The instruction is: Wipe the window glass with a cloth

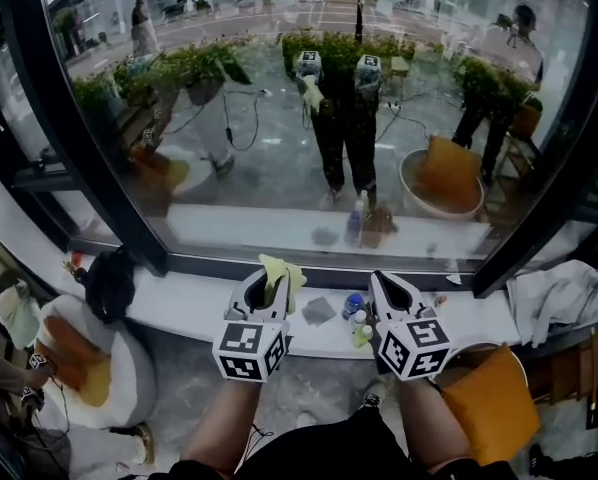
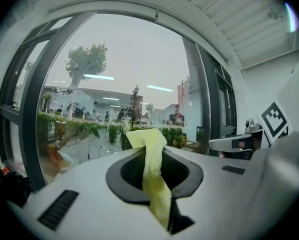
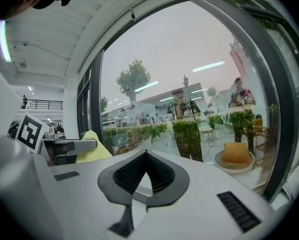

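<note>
The left gripper (image 1: 267,286) is pinching the yellow cloth (image 1: 284,268) with its end sticking up, short of the glass (image 1: 279,138) above the sill (image 1: 179,303), likely readying a wipe, while the right gripper (image 1: 384,286), jaws closed on nothing, is hovering just beside it.

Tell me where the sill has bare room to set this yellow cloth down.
The sill is bare between the black bag and the left tool, which grips the yellow cloth, and between the right tool and the white rag. Between the tools it is crowded: grey pad, small bottles.
</note>
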